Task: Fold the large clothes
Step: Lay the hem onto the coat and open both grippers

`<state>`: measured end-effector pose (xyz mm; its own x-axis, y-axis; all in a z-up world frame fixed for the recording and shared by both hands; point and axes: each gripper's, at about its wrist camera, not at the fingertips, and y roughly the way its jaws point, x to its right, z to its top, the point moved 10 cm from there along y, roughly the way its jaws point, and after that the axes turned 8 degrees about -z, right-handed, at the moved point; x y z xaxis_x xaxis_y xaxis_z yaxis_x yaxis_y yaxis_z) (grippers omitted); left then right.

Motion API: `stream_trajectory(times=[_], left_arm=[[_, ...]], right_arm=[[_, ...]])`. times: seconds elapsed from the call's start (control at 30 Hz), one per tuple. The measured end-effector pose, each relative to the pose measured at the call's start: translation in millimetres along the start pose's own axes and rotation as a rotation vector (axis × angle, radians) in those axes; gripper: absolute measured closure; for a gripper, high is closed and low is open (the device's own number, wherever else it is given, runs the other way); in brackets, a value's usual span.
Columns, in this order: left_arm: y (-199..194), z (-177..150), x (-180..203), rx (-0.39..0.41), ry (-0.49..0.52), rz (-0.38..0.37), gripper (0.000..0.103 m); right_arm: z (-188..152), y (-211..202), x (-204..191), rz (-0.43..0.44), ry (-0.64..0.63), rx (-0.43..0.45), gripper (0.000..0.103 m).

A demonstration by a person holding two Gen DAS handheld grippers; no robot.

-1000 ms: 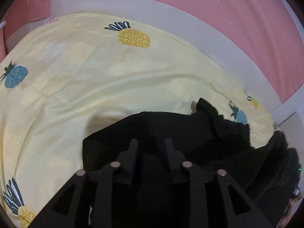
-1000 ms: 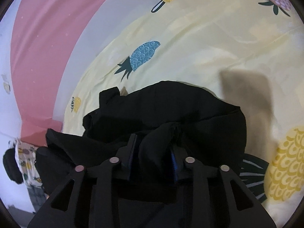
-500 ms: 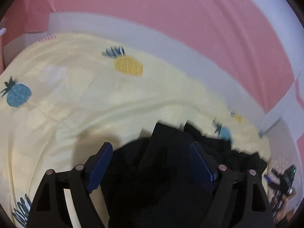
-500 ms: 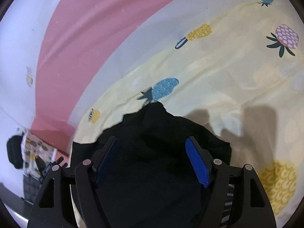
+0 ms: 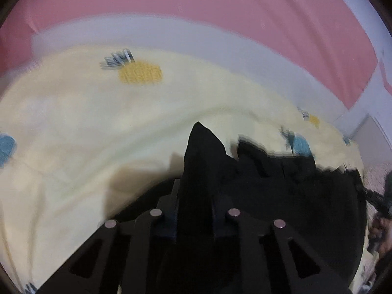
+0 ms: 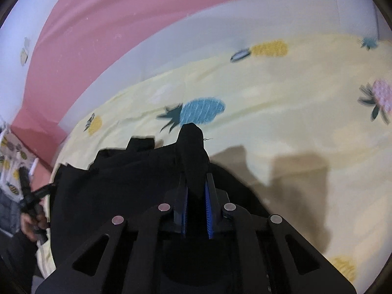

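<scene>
The left gripper (image 5: 193, 196) is reaching forward low over the bed, its two fingers drawn close together and pinching a fold of the black garment (image 5: 281, 183). A peak of the cloth is standing up out of the grip and pointing toward 12 o'clock in the left wrist view. From there the rest of the garment is spreading away toward 3 o'clock in a rumpled, blurred heap, resting on the yellow pineapple-print sheet (image 5: 98, 134). A shadow is falling on the sheet at about 9 o'clock from the fingers. Behind the sheet, from 10 to 2 o'clock, a pale band and a pink wall (image 5: 196, 7) are running across.

The right gripper (image 6: 196, 191) is likewise held low and level, its blue-padded fingers (image 6: 209, 203) nearly closed and clamping another fold of the black garment (image 6: 122, 183). A rounded tip of cloth is poking up between them toward 12 o'clock, just short of a blue pineapple print (image 6: 203, 110). The bulk of the garment is lying toward 9 o'clock from this gripper, on the sheet (image 6: 294, 122). At about 8 o'clock, at the frame's edge, the left hand (image 6: 34, 223) is gripping its dark handle. Dark shadows are lying on the sheet toward 3 o'clock.
</scene>
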<state>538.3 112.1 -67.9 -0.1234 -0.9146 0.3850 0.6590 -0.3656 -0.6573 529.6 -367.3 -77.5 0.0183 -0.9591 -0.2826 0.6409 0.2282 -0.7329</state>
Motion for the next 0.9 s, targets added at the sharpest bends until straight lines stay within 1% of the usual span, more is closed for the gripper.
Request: stream_trajectory(times=[0.03,0.1,0.13,0.2,0.3,0.37,0.43,0.57,0.63,0.7,0.77,0.83,0.9], left_arm=[[-8.6,12.3,-3.3,0.047,-0.027,0.006,0.085],[-14.9,29.1,-3.6,0.098,-0.058,-0.019,0.085],[-11.2,35.1,-2.4,0.107,-0.040,0.009,0.085],[-0.7,40.7,-1.2,0.105,-0.015,0.050,0.085],[25.7,41.7,-10.7,0.098,-0.009,0.098,0.085],[46.2,28.9,-19.7,0.062,0.000,0.139,0.085],[64.9,14.0,-27.3,0.034,0.006,0.172,0.084],[81.1,7.0,-31.5,0.047,0.010,0.195,0.084],[89.8,3.1,-35.7,0.038,0.003,0.198,0.083],[98.0,-1.0,-38.1,0.020,0.006,0.218,0.081],[103.4,-0.6,-38.5,-0.003,0.019,0.249,0.075],[95.9,2.3,-37.2,-0.010,0.033,0.264,0.074],[78.7,7.5,-34.4,0.011,0.032,0.261,0.068]], right_arm=[[8.5,-3.5,5.6,-0.021,0.014,0.027,0.092],[22.8,-4.5,13.5,-0.036,0.042,0.058,0.093],[25.9,-0.6,13.7,-0.058,0.033,0.060,0.093],[30.0,10.6,11.8,-0.121,-0.003,0.065,0.093],[32.7,33.0,21.2,-0.175,0.007,0.051,0.093],[24.5,56.4,26.3,-0.218,-0.016,0.020,0.093],[14.0,75.8,27.6,-0.240,-0.034,-0.004,0.093],[5.5,98.8,32.5,-0.274,-0.058,-0.015,0.093],[2.4,106.1,34.3,-0.283,-0.065,-0.023,0.093],[-1.4,112.7,34.3,-0.291,-0.069,-0.038,0.092],[-5.8,117.2,33.2,-0.316,-0.094,-0.065,0.090],[-3.2,108.5,31.5,-0.333,-0.106,-0.059,0.087],[1.6,93.7,31.0,-0.330,-0.093,-0.047,0.083]])
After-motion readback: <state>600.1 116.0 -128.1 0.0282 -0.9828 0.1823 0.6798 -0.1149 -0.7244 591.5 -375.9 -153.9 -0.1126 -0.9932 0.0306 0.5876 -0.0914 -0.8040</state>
